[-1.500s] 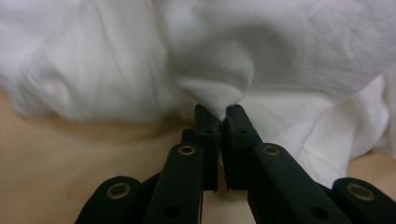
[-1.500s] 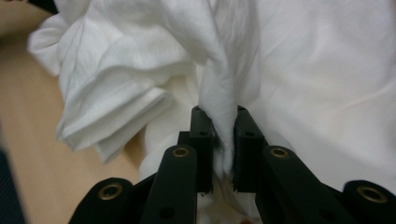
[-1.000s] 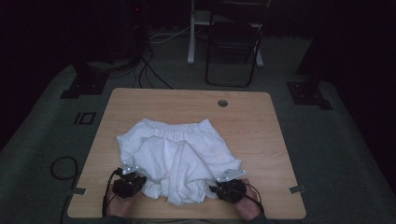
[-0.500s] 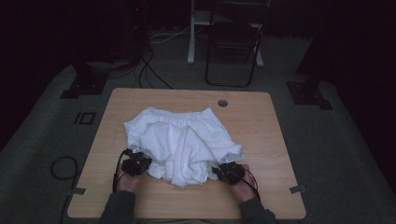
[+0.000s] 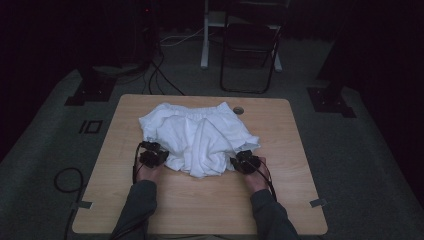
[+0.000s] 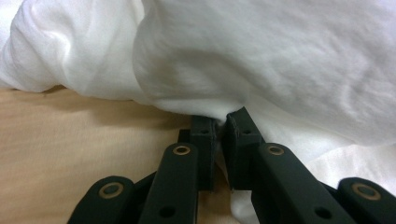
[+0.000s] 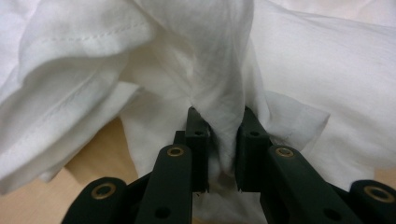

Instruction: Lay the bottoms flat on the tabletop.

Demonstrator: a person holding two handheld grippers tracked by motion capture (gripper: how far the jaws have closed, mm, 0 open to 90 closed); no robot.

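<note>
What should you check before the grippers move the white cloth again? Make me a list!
1. Left gripper pinching the crumpled white cloth: ok, jaws shut on a thin fold.
2. Right gripper pinching it: ok, thick bunch between jaws.
3. Cloth on the light wooden table, not hanging off: ok.
4. Bare table near the person's side: ok.
5. Cloth flat: not ok, bunched.
6. Anything hidden underneath: cannot tell.

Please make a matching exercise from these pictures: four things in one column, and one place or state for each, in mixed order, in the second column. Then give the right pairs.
Things:
1. left gripper
2. right gripper
3. cloth
4. chair

Places or states:
A. on the floor behind the table
B. white, crumpled on the table
C. shut on the cloth's left edge
D. shut on the cloth's right edge

Pairs: 1-C, 2-D, 3-B, 4-A
</note>
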